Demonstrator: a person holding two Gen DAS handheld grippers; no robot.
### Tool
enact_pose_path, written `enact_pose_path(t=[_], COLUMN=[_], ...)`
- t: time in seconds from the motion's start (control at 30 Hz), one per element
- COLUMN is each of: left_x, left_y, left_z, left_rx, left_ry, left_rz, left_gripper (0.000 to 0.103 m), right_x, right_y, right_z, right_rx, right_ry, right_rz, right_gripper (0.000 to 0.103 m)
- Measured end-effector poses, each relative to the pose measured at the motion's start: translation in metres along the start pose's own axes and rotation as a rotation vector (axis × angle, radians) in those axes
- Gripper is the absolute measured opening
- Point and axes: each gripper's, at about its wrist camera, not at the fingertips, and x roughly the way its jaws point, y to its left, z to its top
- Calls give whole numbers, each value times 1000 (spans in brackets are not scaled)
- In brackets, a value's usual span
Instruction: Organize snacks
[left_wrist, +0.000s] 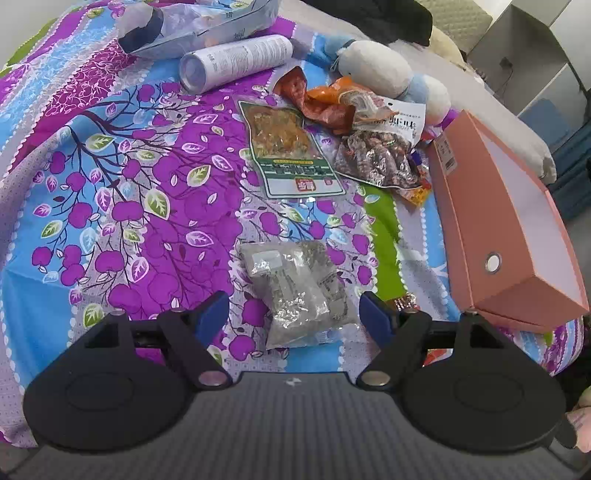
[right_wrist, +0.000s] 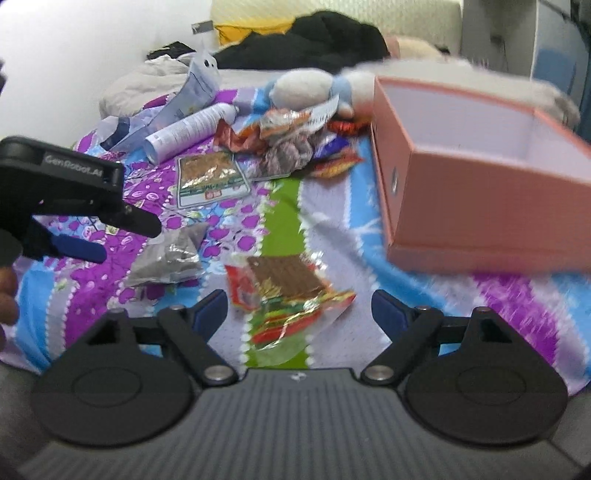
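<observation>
My left gripper (left_wrist: 295, 309) is open above a clear bag of grey snacks (left_wrist: 300, 295) that lies on the flowered bedspread; the blue pads stand either side of it without touching. My right gripper (right_wrist: 299, 306) is open too, with a crinkled red, green and brown snack packet (right_wrist: 288, 299) lying between its fingers. In the right wrist view the left gripper (right_wrist: 122, 240) shows at the left, over the grey bag (right_wrist: 170, 258). An open pink box (left_wrist: 461, 206) (right_wrist: 461, 177) stands to the right. A green-edged packet (left_wrist: 291, 151) (right_wrist: 210, 177) lies farther back.
A heap of orange and foil snack packets (left_wrist: 373, 155) (right_wrist: 295, 136) lies behind the green-edged one. A white can (left_wrist: 236, 61) lies on its side beside a bluish pouch (left_wrist: 207, 22). A white and blue plush toy (left_wrist: 388, 70), dark clothes and pillows sit at the back.
</observation>
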Motion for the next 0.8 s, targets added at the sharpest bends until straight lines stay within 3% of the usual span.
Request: enact_pose_path(t=[0.2, 0.53, 0.63, 0.8], left_x=[12, 37, 45, 56], left_y=[3, -6, -13, -23], left_z=[1, 7, 7, 9], left_rx=[-38, -51, -25, 23], left_ry=[24, 68, 79, 90], left_rz=[-18, -33, 0, 44], left_gripper=[81, 81, 81, 80], right_x=[14, 75, 89, 93], right_y=[1, -7, -8, -7], right_z=[7, 20, 19, 19], right_rx=[-47, -104, -122, -119], right_ry=[-5, 154, 206, 219], right_rz=[44, 154, 173, 207], right_gripper=[87, 87, 87, 88])
